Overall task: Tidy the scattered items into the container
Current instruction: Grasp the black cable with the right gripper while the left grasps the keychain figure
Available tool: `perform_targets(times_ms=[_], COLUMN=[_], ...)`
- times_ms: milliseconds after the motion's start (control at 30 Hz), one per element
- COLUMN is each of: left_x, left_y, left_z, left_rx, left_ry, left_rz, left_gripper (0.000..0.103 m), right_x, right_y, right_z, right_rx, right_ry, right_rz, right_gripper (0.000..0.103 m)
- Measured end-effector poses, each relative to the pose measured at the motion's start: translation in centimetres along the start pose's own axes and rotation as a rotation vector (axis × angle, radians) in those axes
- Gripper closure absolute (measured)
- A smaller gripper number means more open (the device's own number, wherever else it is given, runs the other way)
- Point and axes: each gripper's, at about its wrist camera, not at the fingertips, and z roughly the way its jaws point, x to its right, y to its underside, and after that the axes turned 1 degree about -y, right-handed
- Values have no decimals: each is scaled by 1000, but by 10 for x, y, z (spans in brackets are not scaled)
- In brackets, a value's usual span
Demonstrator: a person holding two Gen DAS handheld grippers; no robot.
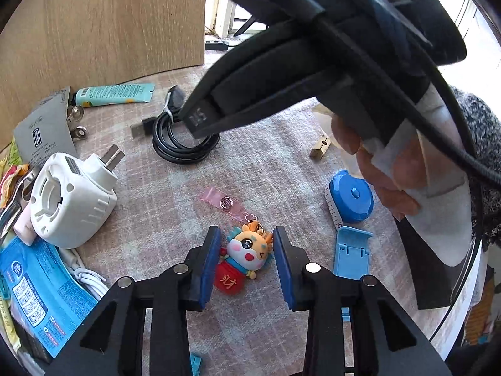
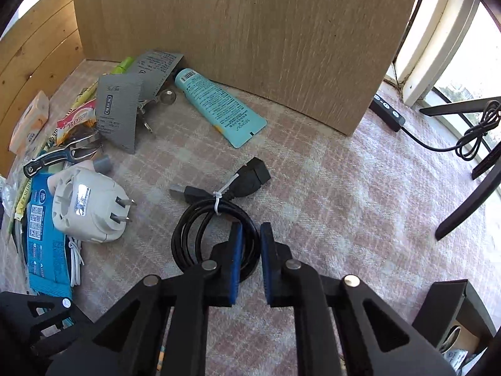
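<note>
left gripper (image 1: 245,261): we see both pads astride the dragon keychain (image 1: 247,255) on the table (image 1: 275,169); a gap shows on each side, so not clamped yet, just half-closed around it.
keychain: small, light, soft-looking charm with a red bag body, plus a ring and a pink strap (image 1: 224,202) trailing off the top. We'd pinch the plump middle; the strap will likely dangle and swing.
right gripper (image 2: 251,258): nearly together, pinched on one side of the coiled black cable (image 2: 216,238), the strands running between the pads.
cable: floppy but held in a coil by a white tie (image 2: 219,199); light, rubbery, not slippery. We judge the loop lifts whole and the plug ends hang.
other scattered stuff: blue tape measure (image 1: 352,200) and blue phone stand (image 1: 352,252) just right of the keychain; white plug adapter (image 1: 73,200) to the left; teal tube (image 2: 219,105) and grey packets (image 2: 120,111) farther back.
container: we can't pick one out for sure. A wood panel (image 2: 250,37) stands beyond the tube; whether it's a box side, and what's inside, is hidden.
</note>
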Motion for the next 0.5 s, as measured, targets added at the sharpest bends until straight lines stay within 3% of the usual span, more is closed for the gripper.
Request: perform_targets(times_ms=[233, 500], left_x=[-17, -10], left_y=[6, 1], left_z=[-13, -45], left_rx=[0, 52], left_ry=[40, 53], left_rz=[-94, -116], left_gripper=[73, 73], right_x=[27, 44], right_y=[17, 25], right_z=[-28, -76], right_rx=[51, 139], right_ry=[-23, -3], right_rz=[127, 199], right_gripper=[95, 96])
